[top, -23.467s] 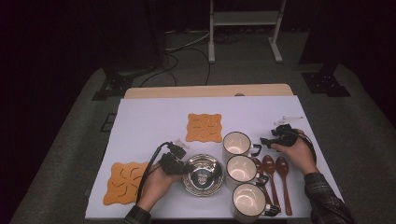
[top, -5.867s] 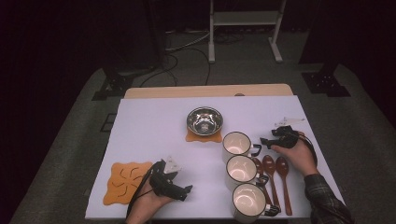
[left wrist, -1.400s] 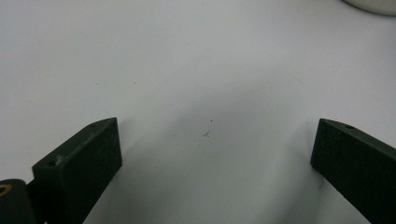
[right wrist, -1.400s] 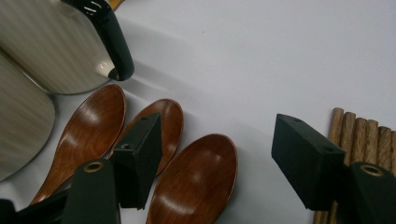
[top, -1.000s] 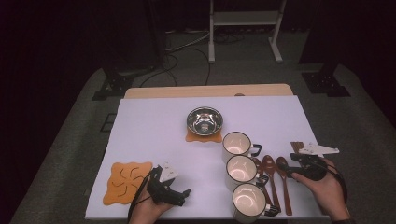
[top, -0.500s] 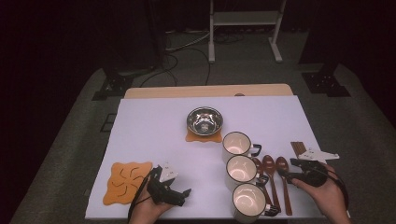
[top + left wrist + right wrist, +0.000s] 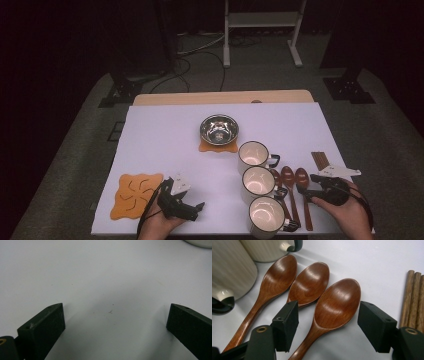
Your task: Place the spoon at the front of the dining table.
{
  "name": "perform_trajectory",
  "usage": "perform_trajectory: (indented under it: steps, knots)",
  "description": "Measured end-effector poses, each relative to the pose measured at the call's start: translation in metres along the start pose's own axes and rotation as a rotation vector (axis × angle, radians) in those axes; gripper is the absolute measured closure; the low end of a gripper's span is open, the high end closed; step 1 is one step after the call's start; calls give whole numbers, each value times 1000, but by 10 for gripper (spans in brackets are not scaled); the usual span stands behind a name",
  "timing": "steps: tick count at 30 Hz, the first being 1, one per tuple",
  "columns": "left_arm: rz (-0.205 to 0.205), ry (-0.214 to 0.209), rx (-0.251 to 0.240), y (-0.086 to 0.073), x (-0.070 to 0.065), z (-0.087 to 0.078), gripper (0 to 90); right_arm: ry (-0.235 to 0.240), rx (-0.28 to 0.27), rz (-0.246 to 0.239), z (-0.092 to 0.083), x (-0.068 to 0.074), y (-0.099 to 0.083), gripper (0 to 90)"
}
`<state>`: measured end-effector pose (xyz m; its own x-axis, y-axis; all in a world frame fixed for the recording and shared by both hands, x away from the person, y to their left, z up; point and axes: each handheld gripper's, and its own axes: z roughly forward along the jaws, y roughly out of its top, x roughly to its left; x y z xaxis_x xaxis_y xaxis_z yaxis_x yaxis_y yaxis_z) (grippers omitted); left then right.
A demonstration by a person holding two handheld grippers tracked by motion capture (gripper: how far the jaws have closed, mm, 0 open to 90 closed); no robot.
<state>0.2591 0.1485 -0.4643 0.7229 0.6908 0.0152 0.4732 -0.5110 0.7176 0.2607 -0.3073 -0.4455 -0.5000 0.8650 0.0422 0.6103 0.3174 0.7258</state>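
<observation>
Lying between the spread, unclenched jaws of the right gripper [image 7: 328,322], the nearest wooden spoon [image 7: 334,306] remains ungrasped.

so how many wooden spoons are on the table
3, side by side right of the mugs: left spoon nearest them, middle spoon, right spoon between the open right gripper jaws.

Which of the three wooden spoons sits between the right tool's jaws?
The spoon nearest the chopsticks, the rightmost spoon: the right tool straddles its bowl, jaws open; the other two lie toward the mugs.

No text, label, brand or number can be read anywhere.
</observation>
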Motion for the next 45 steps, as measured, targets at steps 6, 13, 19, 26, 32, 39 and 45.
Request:
perform_trajectory:
  steps: [6, 13, 19, 26, 32, 39, 45]
  knots:
    - [0, 0, 0, 0, 0, 0, 7, -7, 10, 0, -1, 2, -3, 317]
    - [0, -1, 1, 0, 0, 0, 7, -19, 19, -2, -4, 5, -8, 317]
    - [0, 0, 0, 0, 0, 0, 7, -23, 31, -6, -5, 8, -12, 317]
    - [0, 0, 0, 0, 0, 0, 7, -29, 38, -11, -8, 12, -16, 317]
    - [0, 0, 0, 0, 0, 0, 7, -33, 47, -18, -11, 16, -21, 315]
    - [0, 0, 0, 0, 0, 0, 7, -39, 54, -28, -15, 21, -27, 315]
    - [0, 0, 0, 0, 0, 0, 7, -53, 61, -39, -16, 22, -29, 313]
